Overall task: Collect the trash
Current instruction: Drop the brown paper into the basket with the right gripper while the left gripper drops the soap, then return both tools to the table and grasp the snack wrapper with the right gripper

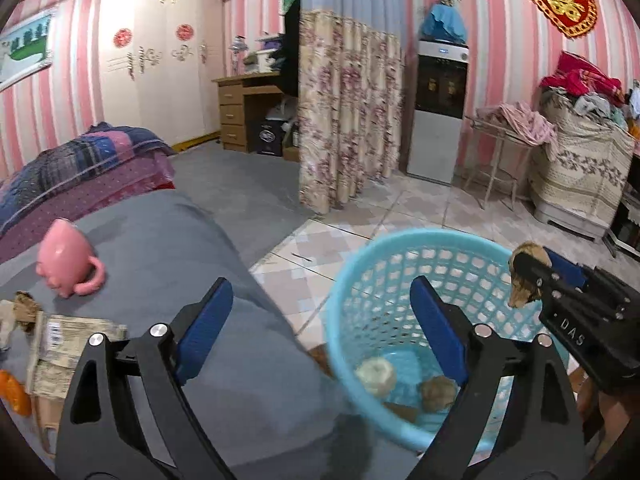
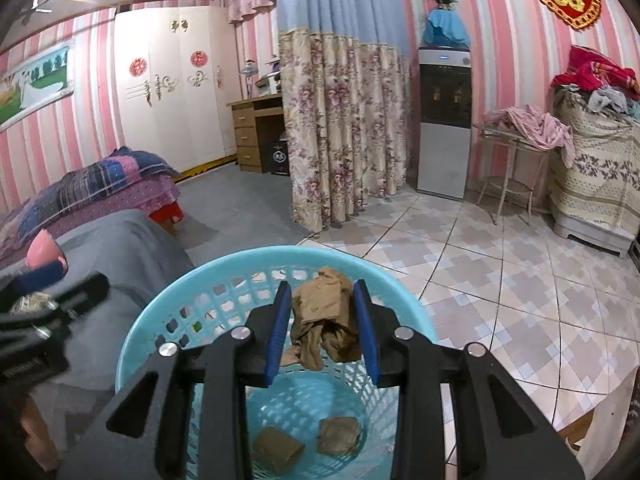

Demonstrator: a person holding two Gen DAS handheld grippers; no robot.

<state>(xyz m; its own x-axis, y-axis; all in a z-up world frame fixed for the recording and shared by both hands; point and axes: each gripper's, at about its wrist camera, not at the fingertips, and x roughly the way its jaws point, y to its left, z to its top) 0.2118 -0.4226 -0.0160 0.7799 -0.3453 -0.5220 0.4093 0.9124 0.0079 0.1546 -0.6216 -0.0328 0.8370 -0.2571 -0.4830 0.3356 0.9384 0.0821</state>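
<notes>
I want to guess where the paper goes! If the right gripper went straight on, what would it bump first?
Probably the far wall of the blue basket. The right gripper, shut on brown paper, points down over the rim, though depth is hard to judge.

Standing open-mouthed beside the grey-covered table (image 1: 168,248), the blue basket (image 2: 224,280), with its mouth partly blocked by crumpled brown paper (image 2: 324,312).

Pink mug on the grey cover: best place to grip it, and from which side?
The pink ceramic mug lies tipped over on the grey bed cover, loop handle toward the camera. Probably best: left gripper, open and empty, comes from above, fingers across the rounded body, clear of the handle.
</notes>
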